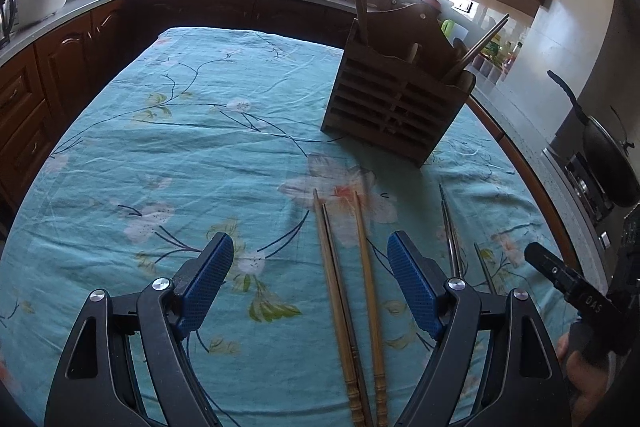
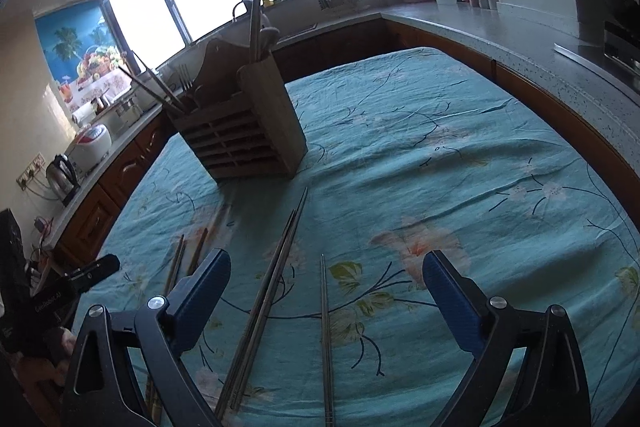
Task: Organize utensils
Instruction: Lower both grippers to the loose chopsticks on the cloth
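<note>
**Desk:** So what goes under this one?

**Photographer:** Two hand-held claws hang over a counter [image 1: 120, 155] draped in a teal floral cloth, both spread wide and pinching nothing. The wooden utensil holder [image 1: 394, 107] stands upright at the far side, a few chopsticks and other handles already leaning out of its top.

**Desk:** And the loose pieces?

**Photographer:** All lie on the near side of the holder, flat on the cloth. The wooden chopsticks [image 1: 344, 291], three of them it seems, sit between the left claw [image 1: 310, 281] fingers, closer to its right finger than its left. The metal chopsticks [image 2: 268, 291], a pair touching along their length plus one single just beside them, sit inside the right claw [image 2: 326, 297] spread.

**Desk:** Which way do they point?

**Photographer:** Long axes run toward the holder, roughly in line with each claw's own fingers, tips at the holder end. That, as I read it, is the relation the next grab turns on: closing across the sticks should catch them side-on, so no wrist turn looks needed.

**Desk:** Who is nearer?

**Photographer:** Each to its own bundle. The left sits over the wooden set, the right over the metal one; the wooden set shows only at the left edge of the right wrist view, beyond that claw's left finger.

**Desk:** Progress?

**Photographer:** Partway, I would judge: some utensils housed, six or so still on the cloth.
</note>
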{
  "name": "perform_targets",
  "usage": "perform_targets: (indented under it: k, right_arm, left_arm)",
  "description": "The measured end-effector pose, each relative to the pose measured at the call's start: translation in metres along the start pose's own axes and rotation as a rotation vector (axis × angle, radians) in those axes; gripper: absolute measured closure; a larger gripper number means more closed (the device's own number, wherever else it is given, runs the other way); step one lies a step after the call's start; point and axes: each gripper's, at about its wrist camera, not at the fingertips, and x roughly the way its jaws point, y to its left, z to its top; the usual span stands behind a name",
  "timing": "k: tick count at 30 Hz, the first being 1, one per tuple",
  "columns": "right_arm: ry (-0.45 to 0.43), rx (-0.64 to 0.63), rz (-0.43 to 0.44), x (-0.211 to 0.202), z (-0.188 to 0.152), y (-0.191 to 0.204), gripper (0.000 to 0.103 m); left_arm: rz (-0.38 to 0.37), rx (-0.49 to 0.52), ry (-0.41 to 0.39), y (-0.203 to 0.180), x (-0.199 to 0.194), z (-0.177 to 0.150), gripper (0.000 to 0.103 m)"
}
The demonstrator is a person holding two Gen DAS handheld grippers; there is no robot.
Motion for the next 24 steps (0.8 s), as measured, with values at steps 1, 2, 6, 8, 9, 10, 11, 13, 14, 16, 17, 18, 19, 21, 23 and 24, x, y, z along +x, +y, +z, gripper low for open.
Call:
perform_targets:
  k: [1,2,6,8,9,10,11,13,14,16,17,18,19,21,23,24]
  right_arm:
    - [0.012,-0.01,-0.001,0.002,-0.001,0.001,0.017]
    - [0.028,-0.016,0.0,0.005,-0.003,0.001,0.021]
    - [0.083,-0.04,0.0,0.014,-0.006,0.005,0.044]
    - [0.098,-0.061,-0.005,0.017,-0.007,0.008,0.047]
    - [0.106,-0.069,-0.003,0.019,-0.007,0.01,0.05]
    - [0.117,-0.076,-0.002,0.021,-0.007,0.011,0.053]
    - [0.128,-0.085,-0.006,0.023,-0.007,0.011,0.054]
    - [0.149,-0.101,-0.02,0.028,-0.009,0.013,0.064]
    - [0.163,-0.108,-0.026,0.032,-0.01,0.013,0.066]
    - [0.194,-0.116,-0.038,0.039,-0.013,0.012,0.073]
    - [0.208,-0.118,-0.045,0.043,-0.015,0.011,0.075]
    - [0.196,-0.132,-0.053,0.042,-0.015,0.012,0.077]
    - [0.2,-0.145,-0.065,0.044,-0.015,0.013,0.08]
    - [0.202,-0.164,-0.081,0.047,-0.014,0.014,0.085]
    - [0.204,-0.176,-0.089,0.051,-0.01,0.015,0.089]
    - [0.203,-0.183,-0.094,0.053,-0.009,0.016,0.092]
  left_arm:
    - [0.0,0.004,0.006,-0.001,0.002,0.001,0.022]
    - [-0.001,0.009,0.012,-0.003,0.004,0.001,0.023]
    - [-0.035,0.036,0.064,-0.013,0.017,0.005,0.037]
    - [-0.05,0.066,0.088,-0.021,0.024,0.007,0.047]
    - [-0.053,0.083,0.098,-0.025,0.028,0.008,0.048]
    - [-0.055,0.099,0.108,-0.03,0.032,0.009,0.049]
    - [-0.054,0.113,0.119,-0.034,0.036,0.01,0.053]
    - [-0.056,0.132,0.145,-0.04,0.046,0.013,0.055]
    - [-0.058,0.139,0.159,-0.042,0.051,0.014,0.057]
    - [-0.053,0.154,0.181,-0.046,0.061,0.015,0.06]
    - [-0.051,0.162,0.19,-0.048,0.065,0.016,0.063]
    - [-0.052,0.167,0.197,-0.049,0.069,0.016,0.064]
    - [-0.052,0.172,0.205,-0.051,0.073,0.017,0.065]
    - [-0.045,0.19,0.228,-0.054,0.082,0.018,0.067]
    - [-0.037,0.195,0.259,-0.055,0.093,0.018,0.074]
    - [-0.036,0.199,0.253,-0.056,0.095,0.018,0.074]
